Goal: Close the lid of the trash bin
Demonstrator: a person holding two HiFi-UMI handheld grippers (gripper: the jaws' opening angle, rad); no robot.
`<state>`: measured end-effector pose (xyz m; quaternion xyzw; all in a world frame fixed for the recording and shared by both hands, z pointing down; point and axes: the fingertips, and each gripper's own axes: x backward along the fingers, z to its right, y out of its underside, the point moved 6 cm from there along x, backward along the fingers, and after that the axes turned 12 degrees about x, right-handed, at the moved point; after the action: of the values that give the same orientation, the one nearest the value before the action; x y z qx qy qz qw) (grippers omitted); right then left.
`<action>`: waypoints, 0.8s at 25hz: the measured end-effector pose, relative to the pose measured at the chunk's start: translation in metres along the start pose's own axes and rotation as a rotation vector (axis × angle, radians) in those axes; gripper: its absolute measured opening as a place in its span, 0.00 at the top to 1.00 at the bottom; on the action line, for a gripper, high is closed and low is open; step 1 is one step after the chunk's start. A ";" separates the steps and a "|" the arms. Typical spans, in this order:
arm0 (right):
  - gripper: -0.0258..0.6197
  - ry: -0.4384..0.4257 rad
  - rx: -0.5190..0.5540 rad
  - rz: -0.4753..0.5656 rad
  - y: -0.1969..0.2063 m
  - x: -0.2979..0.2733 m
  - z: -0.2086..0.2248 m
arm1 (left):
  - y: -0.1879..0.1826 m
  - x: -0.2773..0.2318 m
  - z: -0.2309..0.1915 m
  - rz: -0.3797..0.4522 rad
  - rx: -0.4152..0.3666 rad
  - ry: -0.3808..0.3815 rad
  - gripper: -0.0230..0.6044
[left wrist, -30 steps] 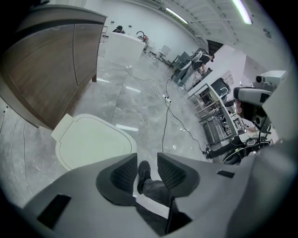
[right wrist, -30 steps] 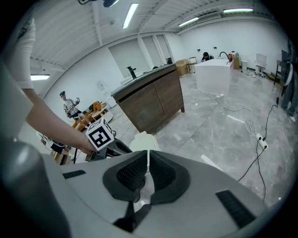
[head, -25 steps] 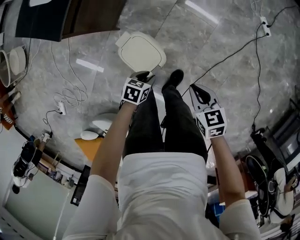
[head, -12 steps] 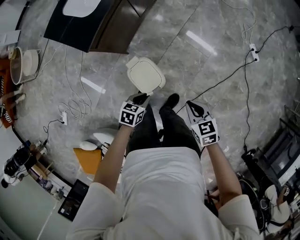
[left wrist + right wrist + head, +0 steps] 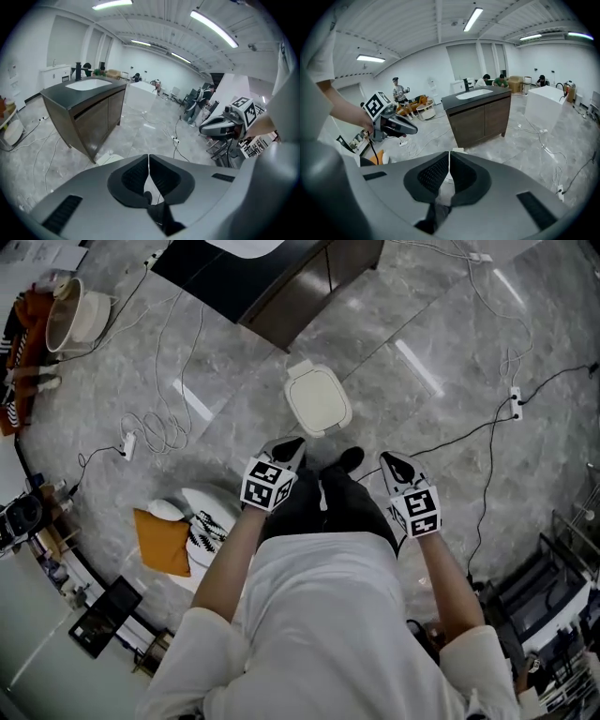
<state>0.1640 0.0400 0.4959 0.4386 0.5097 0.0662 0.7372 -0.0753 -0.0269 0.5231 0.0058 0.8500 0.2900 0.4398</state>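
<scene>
The white trash bin [image 5: 319, 399] stands on the grey marble floor with its lid down flat. My left gripper [image 5: 286, 448] hangs above the floor just short of the bin's near edge, apart from it. Its jaws have just been closing and now stand shut, pads together with nothing between them [image 5: 148, 157]. My right gripper [image 5: 392, 463] is level with it further right, also shut and empty [image 5: 449, 153]. A sliver of the bin [image 5: 108, 159] shows over the left gripper's body, and the bin [image 5: 457, 151] peeks above the right one's tips.
A dark wooden cabinet [image 5: 281, 277] stands beyond the bin. Loose cables and a power strip [image 5: 127, 444] lie on the floor to the left, another cable [image 5: 487, 427] to the right. An orange cushion [image 5: 161, 540] is at lower left. The person's black shoe [image 5: 349, 460] is between the grippers.
Both grippers have lifted up and back from the bin, the left one from right at its lid edge. The bin now looks smaller and further off, lid still flat.
</scene>
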 end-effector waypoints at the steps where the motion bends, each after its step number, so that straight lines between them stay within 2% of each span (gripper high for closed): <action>1: 0.91 -0.002 0.012 0.003 -0.005 -0.001 -0.004 | 0.000 0.009 -0.001 0.015 -0.002 -0.003 0.93; 7: 0.91 0.005 0.055 0.027 -0.032 0.000 -0.040 | 0.015 0.068 -0.010 0.092 -0.033 -0.023 0.93; 11: 0.91 0.027 0.077 0.042 -0.047 0.001 -0.068 | 0.023 0.102 -0.023 0.129 -0.021 -0.027 0.93; 15: 0.91 0.025 0.109 0.050 -0.053 0.001 -0.100 | 0.037 0.129 -0.030 0.151 -0.002 -0.004 0.93; 20: 0.91 0.035 0.161 0.062 -0.063 0.007 -0.135 | 0.052 0.161 -0.030 0.187 -0.025 0.020 0.93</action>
<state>0.0358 0.0835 0.4334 0.5108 0.5122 0.0554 0.6882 -0.2091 0.0442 0.4429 0.0767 0.8463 0.3405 0.4024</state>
